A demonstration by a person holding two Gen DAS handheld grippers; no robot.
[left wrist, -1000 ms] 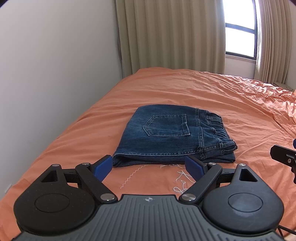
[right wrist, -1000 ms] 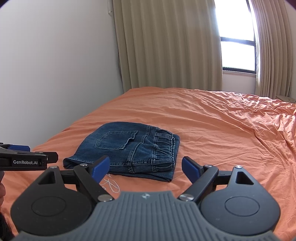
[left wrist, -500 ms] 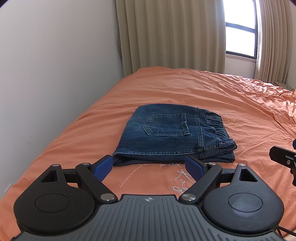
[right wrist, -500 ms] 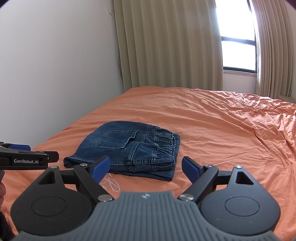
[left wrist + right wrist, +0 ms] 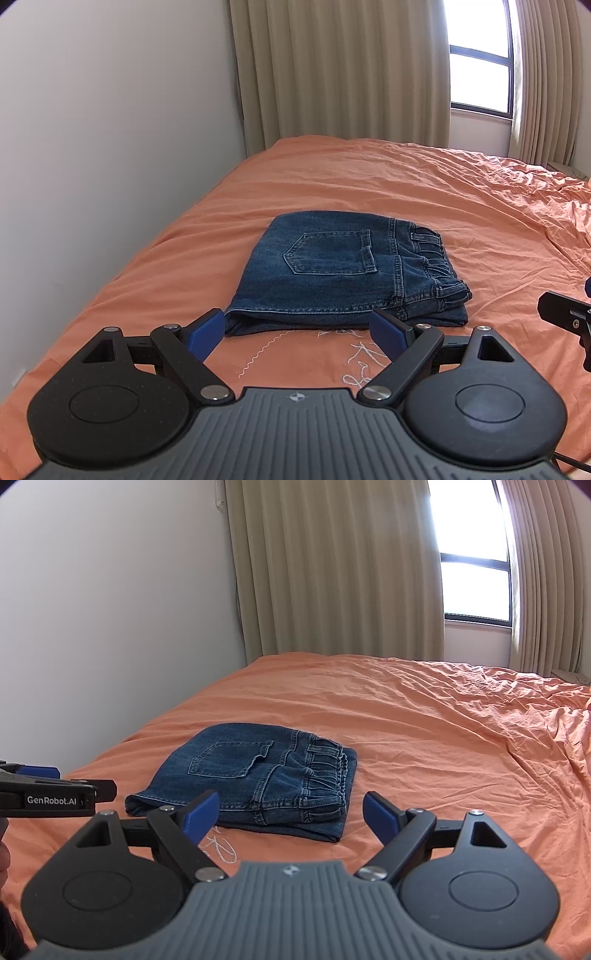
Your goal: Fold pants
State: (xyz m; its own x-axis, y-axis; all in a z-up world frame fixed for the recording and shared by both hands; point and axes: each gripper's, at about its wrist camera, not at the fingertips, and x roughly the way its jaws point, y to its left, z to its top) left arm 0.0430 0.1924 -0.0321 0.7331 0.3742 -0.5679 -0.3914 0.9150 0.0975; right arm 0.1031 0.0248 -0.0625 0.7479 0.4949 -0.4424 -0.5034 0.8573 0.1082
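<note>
The blue denim pants (image 5: pixel 343 269) lie folded into a compact rectangle on the orange bed sheet (image 5: pixel 424 184), back pocket up, waistband to the right. They also show in the right wrist view (image 5: pixel 255 775). My left gripper (image 5: pixel 297 326) is open and empty, just in front of the pants' near edge. My right gripper (image 5: pixel 291 808) is open and empty, short of the pants' near right corner. The left gripper's side shows at the left of the right wrist view (image 5: pixel 55 794). The right gripper's tip shows at the right of the left wrist view (image 5: pixel 565 317).
A white wall (image 5: pixel 110 147) runs along the bed's left side. Beige curtains (image 5: pixel 332 74) and a bright window (image 5: pixel 480 81) stand behind the bed. The sheet is wrinkled at the right (image 5: pixel 517 720). White embroidery (image 5: pixel 354 354) marks the sheet near the pants.
Both grippers have pulled back and up very slightly; the pants sit a touch higher in the views. Both stay open and the pants have not moved.
</note>
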